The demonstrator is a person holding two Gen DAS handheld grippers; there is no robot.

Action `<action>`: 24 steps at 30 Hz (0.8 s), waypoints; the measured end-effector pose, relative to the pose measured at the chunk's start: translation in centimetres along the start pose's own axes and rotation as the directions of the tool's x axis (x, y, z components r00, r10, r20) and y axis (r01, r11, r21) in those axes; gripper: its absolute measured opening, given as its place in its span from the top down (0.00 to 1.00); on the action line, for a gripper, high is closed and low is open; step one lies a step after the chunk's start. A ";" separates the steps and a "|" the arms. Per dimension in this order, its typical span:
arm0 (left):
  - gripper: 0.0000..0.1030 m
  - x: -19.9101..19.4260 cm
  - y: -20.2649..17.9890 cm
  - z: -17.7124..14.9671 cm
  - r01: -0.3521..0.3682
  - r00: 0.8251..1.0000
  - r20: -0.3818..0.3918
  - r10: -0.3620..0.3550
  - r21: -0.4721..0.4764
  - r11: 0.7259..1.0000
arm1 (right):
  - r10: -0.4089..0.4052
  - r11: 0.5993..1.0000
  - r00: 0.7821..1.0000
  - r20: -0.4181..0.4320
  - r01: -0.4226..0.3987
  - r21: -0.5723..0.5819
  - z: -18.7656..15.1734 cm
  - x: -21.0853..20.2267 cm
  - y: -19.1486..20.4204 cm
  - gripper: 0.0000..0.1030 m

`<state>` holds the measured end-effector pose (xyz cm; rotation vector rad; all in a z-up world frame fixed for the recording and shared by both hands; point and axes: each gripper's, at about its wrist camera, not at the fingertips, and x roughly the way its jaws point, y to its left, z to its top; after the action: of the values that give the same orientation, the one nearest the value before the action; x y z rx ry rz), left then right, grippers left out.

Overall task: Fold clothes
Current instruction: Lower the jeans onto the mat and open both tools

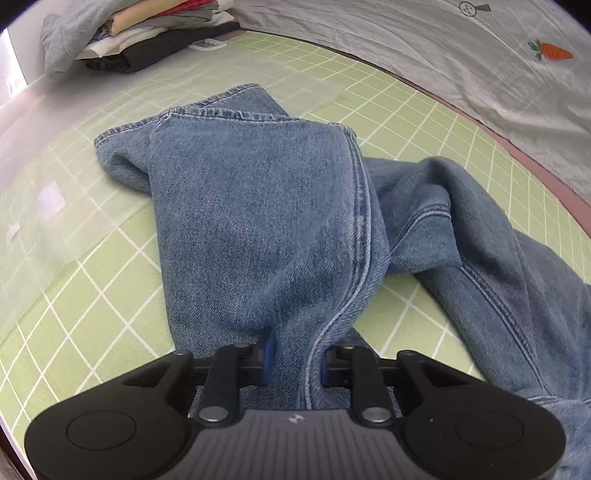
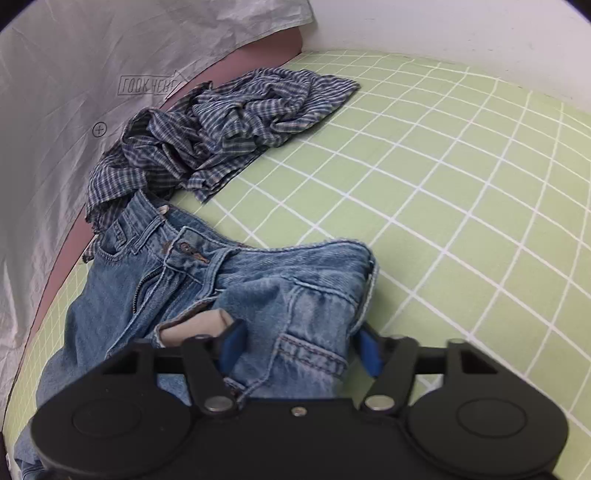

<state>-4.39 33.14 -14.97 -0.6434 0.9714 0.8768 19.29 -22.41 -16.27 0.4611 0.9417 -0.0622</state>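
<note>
A pair of blue jeans (image 1: 258,206) lies on the green grid mat (image 1: 110,288). In the left wrist view my left gripper (image 1: 293,360) is shut on a jeans leg, the denim pinched between its blue pads; the leg runs forward to its hem. In the right wrist view the waist end of the jeans (image 2: 229,291) shows, with button, fly and a pocket. My right gripper (image 2: 301,349) has its jaws wide apart on either side of a bunched fold near the back pocket, without pinching it.
A stack of folded clothes (image 1: 147,37) sits at the mat's far left corner. A crumpled blue plaid shirt (image 2: 221,133) lies beyond the jeans' waist. A white sheet with a carrot print (image 1: 443,55) borders the mat; a white wall (image 2: 480,29) stands behind.
</note>
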 end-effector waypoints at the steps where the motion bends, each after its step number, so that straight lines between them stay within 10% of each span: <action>1: 0.83 -0.1 -0.3 0.2 0.003 1.000 0.009 -0.003 0.009 1.000 | -0.007 1.000 1.000 0.008 0.007 -0.010 0.3 0.0 0.2 0.76; 10: 0.95 -3.2 -4.2 0.7 0.107 0.988 0.098 -0.120 0.130 0.986 | -0.084 0.996 0.966 0.244 0.086 0.004 4.6 -4.3 -1.0 0.88; 18: 0.93 -4.3 -1.4 -3.4 0.083 0.995 0.040 -0.088 0.126 0.989 | -0.237 0.971 0.952 0.196 0.226 0.078 2.3 -4.7 -6.0 0.87; 24: 0.76 -3.5 4.7 -4.4 0.082 0.996 -0.026 -0.084 -0.066 0.994 | -0.288 0.958 0.943 0.166 0.286 0.037 -1.6 -5.2 -4.8 0.57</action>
<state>-11.29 30.88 -14.08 -0.7483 0.9379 0.8305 13.74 -26.79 -14.62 0.3208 0.8348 -0.3674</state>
